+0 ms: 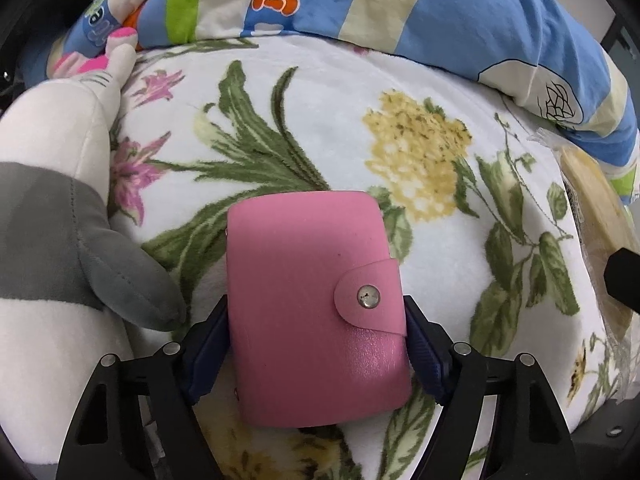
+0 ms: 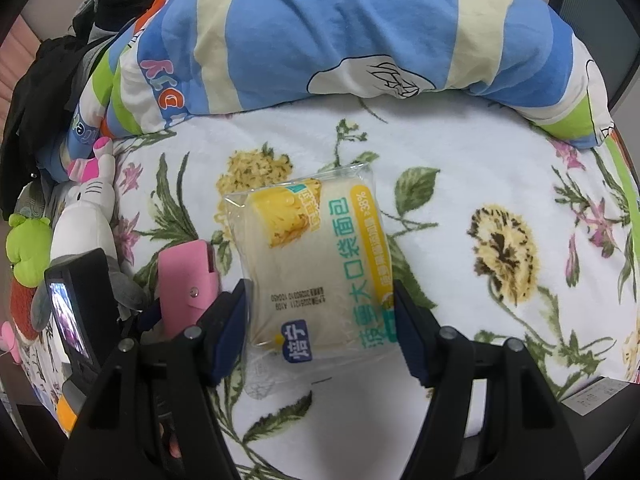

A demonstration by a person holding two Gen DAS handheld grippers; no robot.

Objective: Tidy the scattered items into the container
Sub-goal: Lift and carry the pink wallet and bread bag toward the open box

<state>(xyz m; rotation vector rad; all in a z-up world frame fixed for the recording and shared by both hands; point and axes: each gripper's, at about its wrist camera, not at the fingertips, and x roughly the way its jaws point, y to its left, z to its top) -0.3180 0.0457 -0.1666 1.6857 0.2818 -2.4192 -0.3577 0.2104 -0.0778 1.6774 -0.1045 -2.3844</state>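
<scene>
From the left wrist view, the left hand-held gripper (image 1: 316,344) points down at the bed, and one pink leatherette card wallet with a snap-button flap (image 1: 316,312) sits between its two blue-padded fingers (image 1: 208,356). Both pads lie against the wallet's side edges, so the gripper is clamped on it. The wallet lies over the white fleece blanket printed with green leaves and yellow and pink flowers (image 1: 400,80). At the left edge lies one white and grey plush toy (image 1: 52,184), its grey fin reaching almost to the left finger. Across the top runs one bunched quilt in blue, cream and green stripes (image 1: 460,12). At the far right edge a corner of a clear wrapper shows.

From the right wrist view, the right hand-held gripper (image 2: 320,320) also points down, and one clear-wrapped bread packet with yellow and teal printing (image 2: 316,264) lies between its two fingers. The pads sit against the packet's sides, gripping it. Just to its left the pink wallet (image 2: 186,284) stands in the other gripper. Further left along the bed's edge I count a white plush with pink ears (image 2: 90,196) and one green plush (image 2: 28,248). The striped quilt (image 2: 340,28) fills the top. No container can be seen in either view.
</scene>
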